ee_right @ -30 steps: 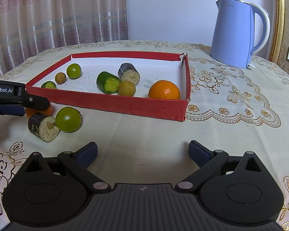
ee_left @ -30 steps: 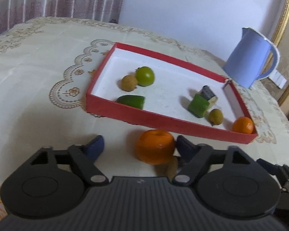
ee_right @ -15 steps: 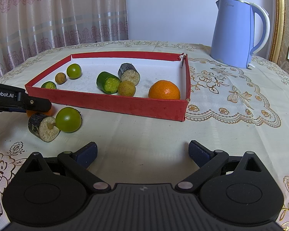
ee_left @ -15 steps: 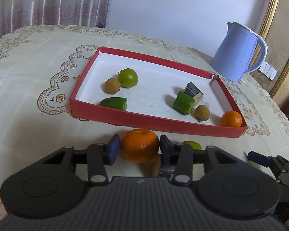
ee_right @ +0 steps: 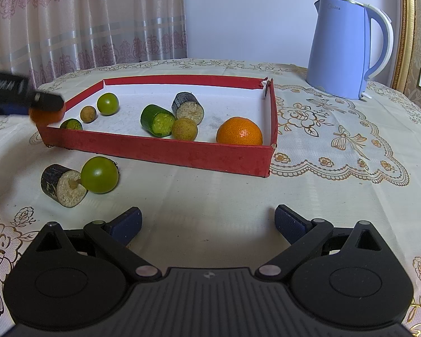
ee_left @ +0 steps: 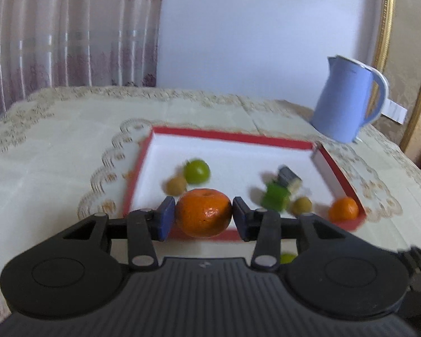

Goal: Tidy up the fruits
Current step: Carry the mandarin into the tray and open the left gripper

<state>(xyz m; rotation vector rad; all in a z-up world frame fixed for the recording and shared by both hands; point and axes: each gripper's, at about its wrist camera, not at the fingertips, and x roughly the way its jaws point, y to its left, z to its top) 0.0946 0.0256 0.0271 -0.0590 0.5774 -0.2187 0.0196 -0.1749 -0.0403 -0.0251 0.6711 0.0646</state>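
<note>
Cream embroidered tablecloth (ee_right: 308,185), pink curtains (ee_right: 84,22) behind, light-blue plastic kettle (ee_right: 348,47) at far right. Shallow red cardboard tray w/ white floor (ee_right: 160,148) holds green round fruit, cucumber pcs, brown longans, dark cut stub, small orange (ee_right: 239,131). Left gripper (ee_left: 203,216) clamped on round orange tangerine (ee_left: 203,216), pads touching both sides, held above tray's near-left corner. Right gripper (ee_right: 207,223) fingers wide apart over bare cloth.

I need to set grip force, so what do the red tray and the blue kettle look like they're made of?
Shallow red tray: likely matte cardboard; thin walls, scuffed face, torn far corner, white lining. Tall light-blue kettle: smooth, semi-gloss shell, probably plastic or painted metal; soft highlights, white handle trim.
</note>
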